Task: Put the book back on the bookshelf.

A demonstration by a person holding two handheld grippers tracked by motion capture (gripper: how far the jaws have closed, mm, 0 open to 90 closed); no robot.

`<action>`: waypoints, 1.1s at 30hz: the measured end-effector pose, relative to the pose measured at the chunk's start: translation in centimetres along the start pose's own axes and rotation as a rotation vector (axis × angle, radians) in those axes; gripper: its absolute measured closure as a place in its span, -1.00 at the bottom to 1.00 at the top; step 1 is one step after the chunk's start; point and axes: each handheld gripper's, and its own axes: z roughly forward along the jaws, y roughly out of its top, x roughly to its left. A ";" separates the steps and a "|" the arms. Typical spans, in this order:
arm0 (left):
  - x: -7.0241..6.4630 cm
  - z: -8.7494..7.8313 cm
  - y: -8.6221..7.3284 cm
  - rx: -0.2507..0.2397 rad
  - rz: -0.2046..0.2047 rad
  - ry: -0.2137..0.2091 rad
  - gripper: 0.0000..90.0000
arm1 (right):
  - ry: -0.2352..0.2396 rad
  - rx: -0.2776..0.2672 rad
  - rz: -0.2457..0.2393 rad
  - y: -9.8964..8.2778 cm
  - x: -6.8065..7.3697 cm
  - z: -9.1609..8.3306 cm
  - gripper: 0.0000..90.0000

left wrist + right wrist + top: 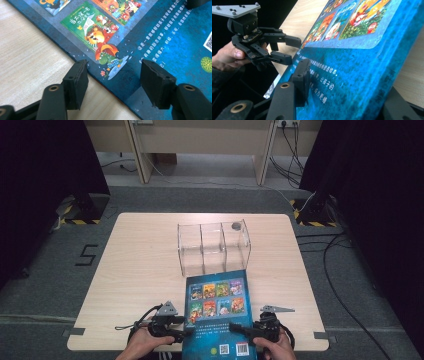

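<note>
A thick blue picture book (217, 305) lies back cover up at the table's front edge, its near end hanging over the edge. My left gripper (186, 327) is open at the book's left edge. In the left gripper view (113, 75), one jaw is over bare wood and the other over the blue cover (162, 37). My right gripper (237, 329) is at the book's near right corner. In the right gripper view (347, 82), one pad presses the cover (362, 62) and the other jaw sits under the spine side. The left gripper (293, 48) shows open at the book's far edge.
A clear plastic organizer (214, 247) with three compartments stands just behind the book, with a small dark round object (235, 226) at its right compartment. The wooden table (140, 270) is bare to the left. Dark curtains and floor cables surround it.
</note>
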 end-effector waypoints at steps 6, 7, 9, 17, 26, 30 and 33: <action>0.0 -0.1 0.0 0.004 0.000 -0.006 -0.20 | -0.029 -0.012 -0.054 0.0 0.6 -0.4 0.22; 0.0 -0.1 -0.1 0.001 -0.008 -0.009 -0.23 | -0.032 -0.019 -0.072 -0.1 0.7 -0.5 0.22; 0.1 -0.1 0.0 0.001 -0.013 -0.009 -0.28 | -0.033 -0.024 -0.087 -0.1 0.8 -0.6 0.22; 0.7 -0.3 -0.1 -0.010 -0.066 -0.045 -0.45 | -0.046 -0.067 -0.242 0.2 2.1 -1.1 0.23; 0.7 -0.4 0.4 -0.060 -0.047 -0.099 -0.48 | -0.034 -0.087 -0.387 0.7 2.9 -1.4 0.24; 0.0 -0.8 0.8 -0.052 -0.036 -0.064 -0.41 | -0.029 -0.104 -0.439 1.1 3.4 -1.6 0.29; -0.5 -1.2 1.3 -0.065 -0.001 -0.035 -0.37 | 0.016 -0.115 -0.435 1.6 3.6 -1.7 0.42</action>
